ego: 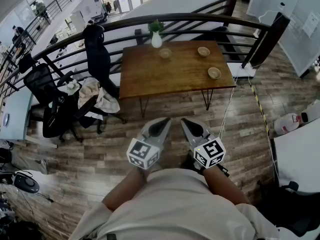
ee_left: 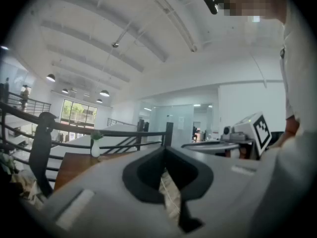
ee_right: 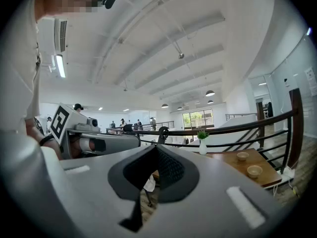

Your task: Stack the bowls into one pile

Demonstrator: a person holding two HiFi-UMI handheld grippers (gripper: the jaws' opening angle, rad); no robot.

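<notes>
Upper centre of the head view, three small tan round bowls sat apart on the brown wooden surface [ego: 170,76]: left bowl [ego: 165,53], back-right bowl [ego: 203,51], front-right bowl [ego: 214,73]. None were stacked, so the whole task was left. Left claw [ego: 161,126] and right claw [ego: 191,126] sat lower centre, well short of the surface, level, side by side. Both were closed tight and empty.

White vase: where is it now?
Head view: the white vase stands at the table's far edge, left of centre, beside the railing, with a bowl just to its right.
</notes>
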